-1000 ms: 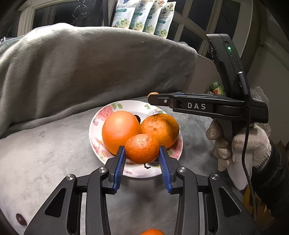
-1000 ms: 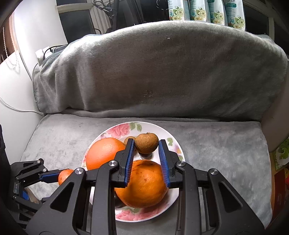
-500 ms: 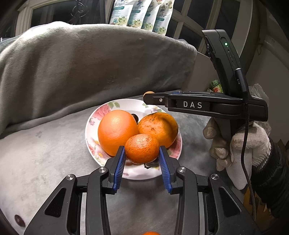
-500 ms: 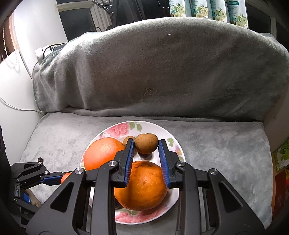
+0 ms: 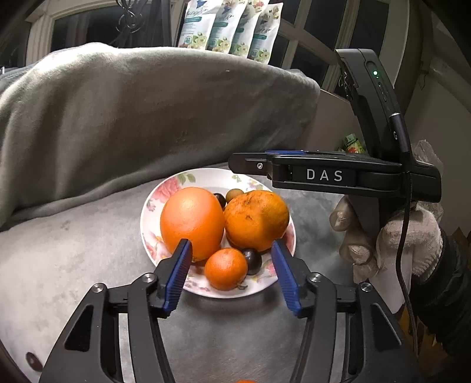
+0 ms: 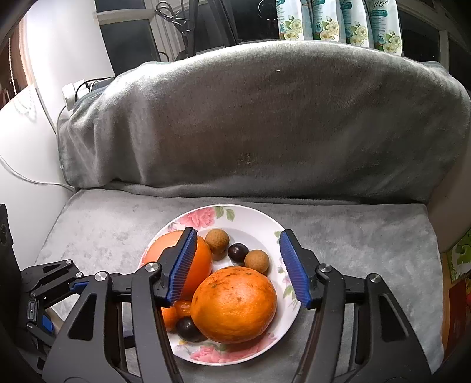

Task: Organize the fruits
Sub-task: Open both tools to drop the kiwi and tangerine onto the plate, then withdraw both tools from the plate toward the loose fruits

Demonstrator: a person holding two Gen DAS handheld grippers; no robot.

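A floral plate [image 5: 176,181] [image 6: 265,218] on the grey seat holds a smooth orange [image 5: 192,221] [image 6: 203,265], a rough orange [image 5: 256,219] [image 6: 234,303], a small mandarin [image 5: 226,268], two brown longans [image 6: 257,260] [image 6: 217,240] and dark round fruits [image 5: 253,260] [image 6: 238,252]. My left gripper [image 5: 231,245] hangs over the plate's near edge with its jaws opening. The mandarin lies between them, touching neither pad. My right gripper [image 6: 239,234] is also opening above the plate, with the longans lying free below. A gloved hand [image 5: 412,235] holds it.
A grey blanket [image 6: 265,117] covers the sofa back behind the plate. Printed packets [image 5: 229,26] stand on the sill above. A power strip with cables [image 6: 70,91] sits at the far left, and a green box [image 6: 462,250] at the right edge.
Both grippers have spread their jaws. The mandarin left the left pads and now rests on the plate's front. The longan left the right pads and lies on the plate.
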